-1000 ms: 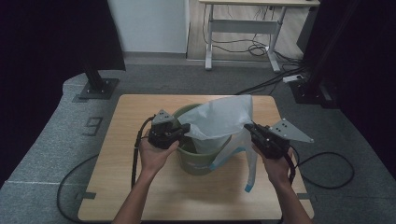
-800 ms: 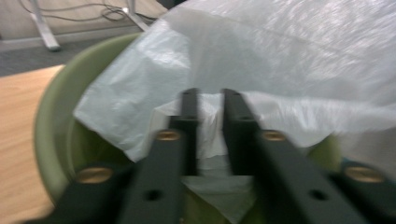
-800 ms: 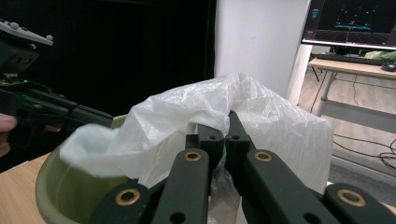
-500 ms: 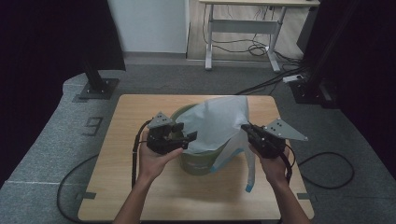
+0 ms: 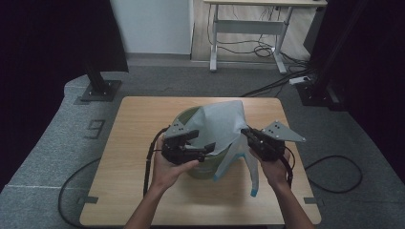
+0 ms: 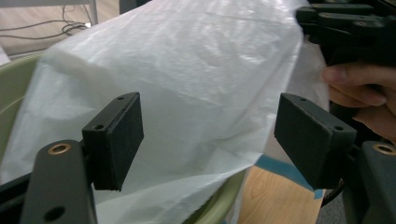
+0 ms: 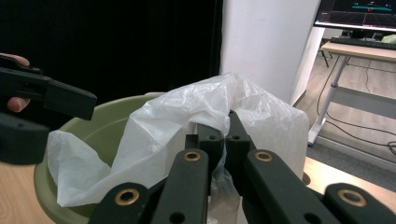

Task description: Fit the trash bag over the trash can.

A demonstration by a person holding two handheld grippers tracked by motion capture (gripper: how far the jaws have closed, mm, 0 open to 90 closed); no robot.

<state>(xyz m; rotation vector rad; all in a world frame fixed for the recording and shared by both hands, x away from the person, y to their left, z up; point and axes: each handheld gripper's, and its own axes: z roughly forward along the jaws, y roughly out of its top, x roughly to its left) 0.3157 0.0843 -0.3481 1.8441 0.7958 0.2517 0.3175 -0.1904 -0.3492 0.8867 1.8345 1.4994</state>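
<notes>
A pale green bin stands mid-table with a white plastic bag draped over its rim. My left gripper sits at the bin's near-left side. Its jaws have just been opening and now stand wide apart. In the left gripper view the bag hangs just beyond the pads and nothing presses on it. My right gripper is shut on the bag's right edge. In the right gripper view its fingertips pinch the crumpled film above the bin. A blue-trimmed strip of bag dangles below the right hand.
The wooden table has bare surface all around the bin. A desk frame with cables stands on the floor beyond. Black stand bases sit at the far left and far right. Each gripper's cable trails off the table's sides.
The left gripper's jaws opened and let go of the bag, and that hand drew back slightly from the bin. The bag's left side slackened. The right gripper stayed put.
</notes>
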